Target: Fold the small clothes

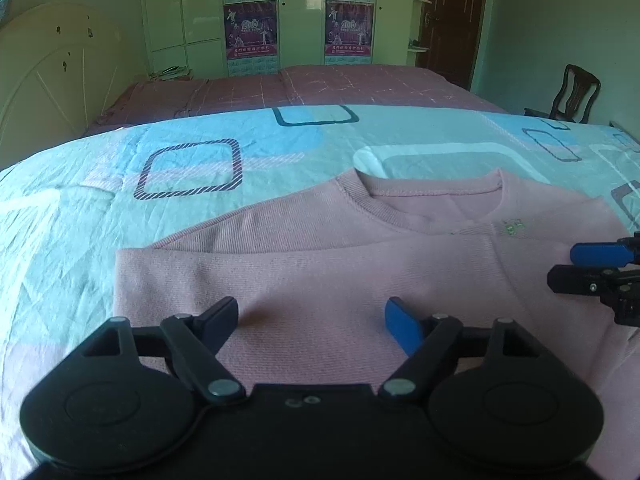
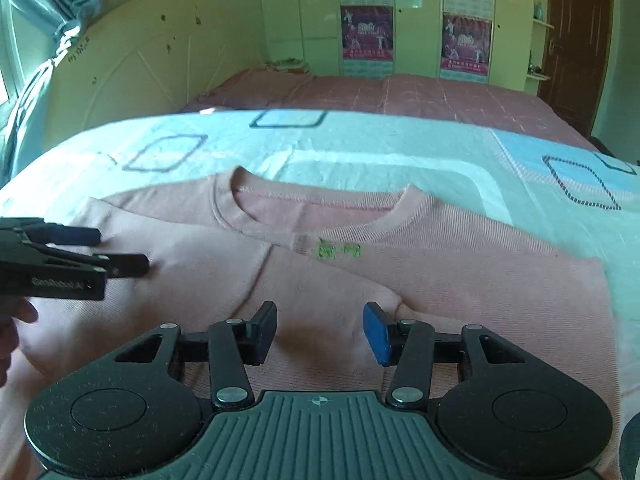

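Note:
A small pink sweatshirt lies flat on the blue patterned bedsheet, collar away from me, with both sleeves folded across the chest. A green print sits below its collar. My left gripper is open and empty, low over the sweatshirt's left part. My right gripper is open and empty, low over its right part. The right gripper also shows at the right edge of the left wrist view. The left gripper shows at the left edge of the right wrist view.
Beyond the blue sheet lies a maroon checked bed cover. A white headboard stands at the left. Wardrobes with posters line the far wall. A wooden chair stands at the right by a brown door.

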### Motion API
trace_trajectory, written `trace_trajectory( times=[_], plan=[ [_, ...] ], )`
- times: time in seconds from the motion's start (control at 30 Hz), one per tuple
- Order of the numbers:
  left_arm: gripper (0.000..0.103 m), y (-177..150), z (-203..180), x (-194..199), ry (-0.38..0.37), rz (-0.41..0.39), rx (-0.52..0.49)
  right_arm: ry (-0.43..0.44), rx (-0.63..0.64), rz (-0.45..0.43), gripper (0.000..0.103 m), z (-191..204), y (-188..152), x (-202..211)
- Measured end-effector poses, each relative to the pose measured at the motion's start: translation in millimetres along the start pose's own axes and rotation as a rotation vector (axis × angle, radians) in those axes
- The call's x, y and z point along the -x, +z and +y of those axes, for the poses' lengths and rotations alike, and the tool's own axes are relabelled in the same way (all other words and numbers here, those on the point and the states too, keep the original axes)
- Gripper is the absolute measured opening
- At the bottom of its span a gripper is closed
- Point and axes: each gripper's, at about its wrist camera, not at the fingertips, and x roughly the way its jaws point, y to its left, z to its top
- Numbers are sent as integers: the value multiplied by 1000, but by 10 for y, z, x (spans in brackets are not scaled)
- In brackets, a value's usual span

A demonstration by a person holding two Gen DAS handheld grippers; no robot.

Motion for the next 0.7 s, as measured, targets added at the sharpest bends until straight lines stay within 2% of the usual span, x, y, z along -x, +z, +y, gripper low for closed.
trace_trajectory(
  times=[0.13,0.23,0.27,0.33,0.43,0.6,0.7],
  plan=[
    [80,-164,-100,285,19,-33,12,46,37,20,48,166,-101,85],
    [80,-359,-99,395,28,-9,38,36,89,65,47,260,-280,38],
    [79,-427,-85,413,41,-1,37,13,90,79,33,246,-331,20],
    [80,-558,-12,485,53,5,44,4,45,71,30,156,-372,79],
    [81,-725,106,604,98,7,25,-40,26,62,11,25,-418,226],
    [80,-819,147,715,108,3,15,-45,29,83,7,-37,-462,315],
    [80,-806,153,728,107,7,24,-53,32,40,8,-9,-443,445]
  ],
)
